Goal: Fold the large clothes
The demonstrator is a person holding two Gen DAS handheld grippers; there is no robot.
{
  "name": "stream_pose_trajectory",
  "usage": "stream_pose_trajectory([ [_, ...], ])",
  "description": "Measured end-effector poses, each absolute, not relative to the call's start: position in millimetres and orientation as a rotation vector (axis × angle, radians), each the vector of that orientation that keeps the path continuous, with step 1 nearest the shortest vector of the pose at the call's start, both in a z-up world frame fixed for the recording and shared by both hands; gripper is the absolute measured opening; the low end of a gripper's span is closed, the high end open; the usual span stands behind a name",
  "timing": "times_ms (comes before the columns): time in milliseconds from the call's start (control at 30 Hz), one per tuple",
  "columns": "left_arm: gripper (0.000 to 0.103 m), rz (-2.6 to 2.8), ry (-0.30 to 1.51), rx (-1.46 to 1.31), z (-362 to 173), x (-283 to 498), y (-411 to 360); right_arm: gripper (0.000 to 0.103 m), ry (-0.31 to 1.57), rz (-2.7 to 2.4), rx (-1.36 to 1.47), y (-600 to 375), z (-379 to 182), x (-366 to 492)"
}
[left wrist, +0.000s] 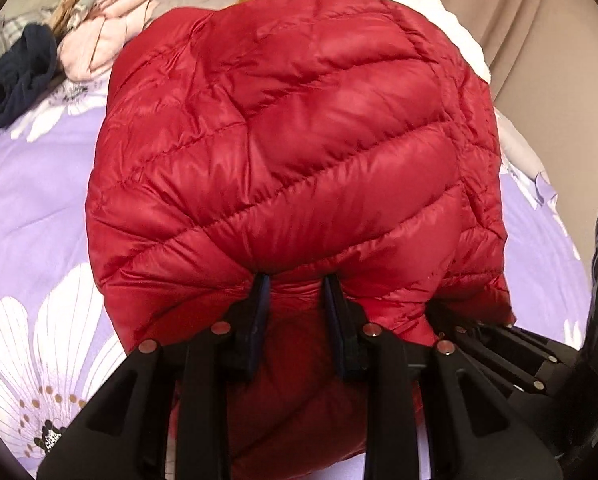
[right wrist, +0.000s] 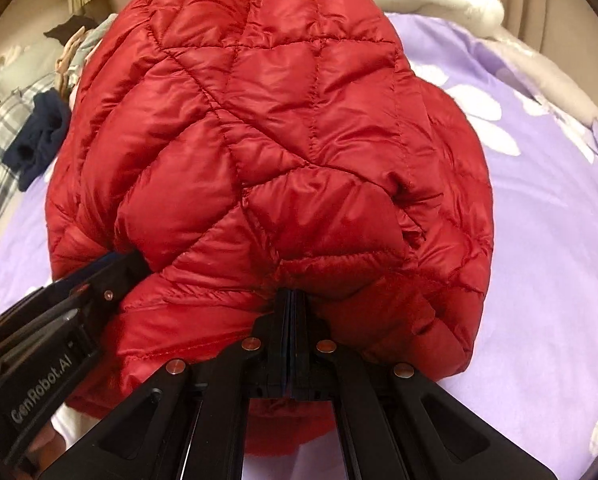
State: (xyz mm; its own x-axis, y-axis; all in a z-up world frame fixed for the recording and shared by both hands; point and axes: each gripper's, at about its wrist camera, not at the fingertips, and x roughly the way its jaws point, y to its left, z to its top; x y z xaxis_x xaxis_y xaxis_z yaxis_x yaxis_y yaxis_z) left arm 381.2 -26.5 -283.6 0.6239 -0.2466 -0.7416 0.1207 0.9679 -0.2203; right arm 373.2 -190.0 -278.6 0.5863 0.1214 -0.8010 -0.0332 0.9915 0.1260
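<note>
A red quilted down jacket [left wrist: 299, 140] lies bunched on the purple flowered bed sheet [left wrist: 31, 200] and fills most of both views. In the left wrist view my left gripper [left wrist: 297, 284] stands partly open at the jacket's near edge. A fold of red fabric sits loose between its fingers, and their tips poke into the padding. My right gripper [right wrist: 293, 296] is shut on the near hem of the jacket [right wrist: 259, 120], pads tight together on a thin edge. The left gripper [right wrist: 111, 268] shows at lower left in the right wrist view. The right gripper [left wrist: 459, 320] shows at lower right in the left wrist view.
A pile of pink and grey clothes [left wrist: 99, 28] and a navy garment [left wrist: 15, 76] lie at the far left of the bed. A white fleece item [left wrist: 451, 20] sits behind the jacket. A beige curtain [left wrist: 539, 40] hangs beyond. Bare sheet [right wrist: 539, 240] stretches to the right.
</note>
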Motion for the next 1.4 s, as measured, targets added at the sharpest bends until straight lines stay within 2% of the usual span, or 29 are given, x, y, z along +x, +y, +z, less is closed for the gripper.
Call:
stream_pose_trajectory([
  [367, 0.028, -0.148, 0.766, -0.009, -290, 367, -36, 0.000, 0.873, 0.126, 0.152, -202, -286, 358],
  [800, 0.030, -0.093, 0.759, 0.069, -279, 352, -48, 0.000, 0.890, 0.086, 0.139, -183, -271, 344],
  [1033, 0.030, -0.110, 0.667, 0.049, -215, 296, -32, 0.000, 0.859, 0.117, 0.216, -202, -222, 292],
  [1400, 0.030, -0.096, 0.405, -0.018, -75, 182, -5, 0.000, 0.533, 0.123, 0.217, -228, -71, 164],
])
